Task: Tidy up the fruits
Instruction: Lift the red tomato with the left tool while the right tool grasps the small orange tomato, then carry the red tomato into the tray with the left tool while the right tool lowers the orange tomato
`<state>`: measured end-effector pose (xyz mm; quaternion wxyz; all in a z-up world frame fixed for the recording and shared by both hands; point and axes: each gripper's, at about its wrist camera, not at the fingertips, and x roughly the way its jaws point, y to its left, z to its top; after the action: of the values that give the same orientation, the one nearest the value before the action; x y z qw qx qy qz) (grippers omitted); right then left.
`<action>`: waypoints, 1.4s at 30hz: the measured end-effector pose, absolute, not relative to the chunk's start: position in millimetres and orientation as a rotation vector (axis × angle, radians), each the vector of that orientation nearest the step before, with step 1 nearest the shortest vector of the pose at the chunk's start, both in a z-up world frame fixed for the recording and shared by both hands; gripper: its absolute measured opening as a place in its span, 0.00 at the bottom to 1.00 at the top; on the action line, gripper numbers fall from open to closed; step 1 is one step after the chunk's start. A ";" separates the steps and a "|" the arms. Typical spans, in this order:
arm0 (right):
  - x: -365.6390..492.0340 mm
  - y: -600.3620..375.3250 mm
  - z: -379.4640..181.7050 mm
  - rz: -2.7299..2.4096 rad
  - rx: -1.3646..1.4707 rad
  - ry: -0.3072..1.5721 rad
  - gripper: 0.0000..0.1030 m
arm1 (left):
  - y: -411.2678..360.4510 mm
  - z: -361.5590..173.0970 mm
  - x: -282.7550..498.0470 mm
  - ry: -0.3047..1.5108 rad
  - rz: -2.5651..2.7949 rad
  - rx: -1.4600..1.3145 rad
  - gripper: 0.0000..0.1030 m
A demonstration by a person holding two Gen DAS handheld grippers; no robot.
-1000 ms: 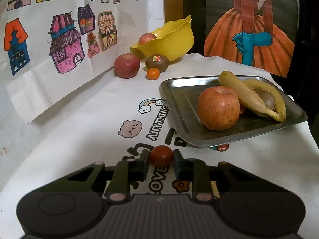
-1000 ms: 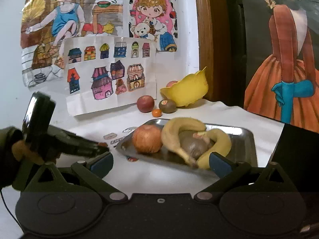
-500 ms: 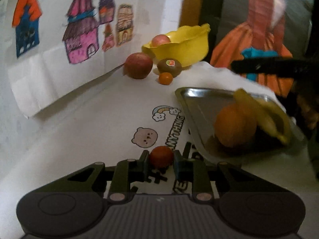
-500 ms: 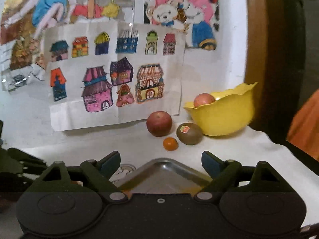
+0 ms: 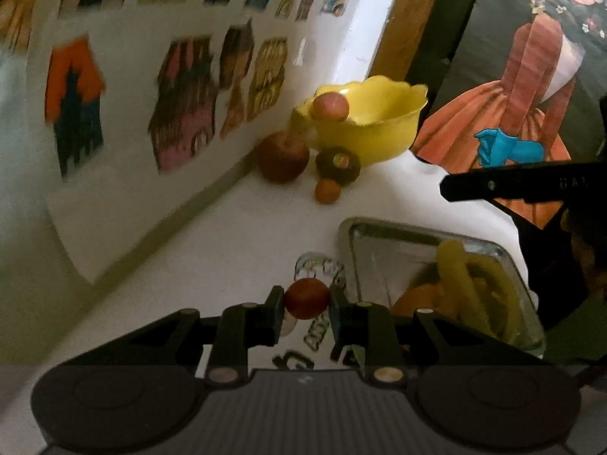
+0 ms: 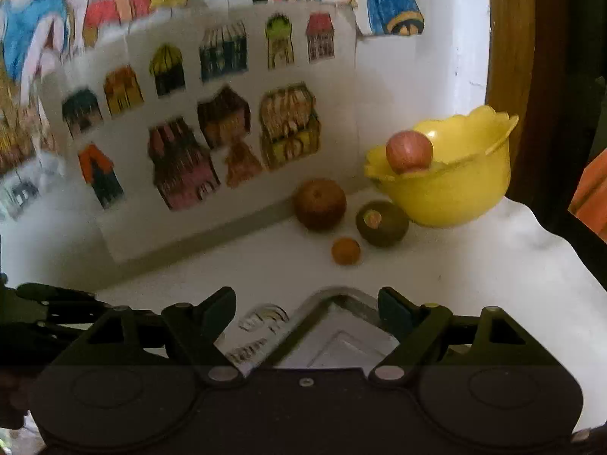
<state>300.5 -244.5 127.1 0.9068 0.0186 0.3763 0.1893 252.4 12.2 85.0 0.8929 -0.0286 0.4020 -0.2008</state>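
My left gripper (image 5: 306, 299) is shut on a small red tomato (image 5: 306, 298), held above the white cloth just left of the metal tray (image 5: 379, 242). The tray holds bananas (image 5: 466, 284) and an orange-red apple (image 5: 417, 299), partly hidden. My right gripper (image 6: 306, 305) is open and empty, hovering over the tray's corner (image 6: 334, 295). At the back stands a yellow bowl (image 6: 455, 197) with an apple (image 6: 409, 151) on its rim. In front of it lie a red apple (image 6: 320, 204), a kiwi (image 6: 381, 223) and a small orange fruit (image 6: 345, 251).
Paper drawings of houses (image 6: 227, 132) hang on the wall to the left and behind. A wooden frame (image 6: 508, 38) and a dress painting (image 5: 531, 76) stand at the right. The right gripper's finger (image 5: 512, 185) crosses the left wrist view.
Both grippers have moved forward toward the yellow bowl. The left one carries the tomato past the tray's near end. The right one has come lower over the tray's corner.
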 end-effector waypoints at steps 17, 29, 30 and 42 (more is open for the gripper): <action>441.4 -205.2 30.6 0.224 0.097 0.984 0.55 | 5.9 82.3 310.5 0.807 -0.381 -0.043 0.27; 459.6 -189.7 4.9 0.221 0.057 0.979 0.34 | 0.5 63.8 328.6 0.839 -0.393 -0.059 0.27; 459.2 -189.5 4.3 0.219 0.057 0.978 0.34 | -0.3 63.3 329.0 0.841 -0.394 -0.057 0.27; 399.7 -238.9 44.1 0.225 0.204 0.873 0.34 | -29.5 68.1 324.4 0.847 -0.461 -0.013 0.27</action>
<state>399.7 -238.9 44.1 0.8951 0.0982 0.4212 0.1085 324.4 -29.5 68.1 0.8860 -0.0063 0.4074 -0.2215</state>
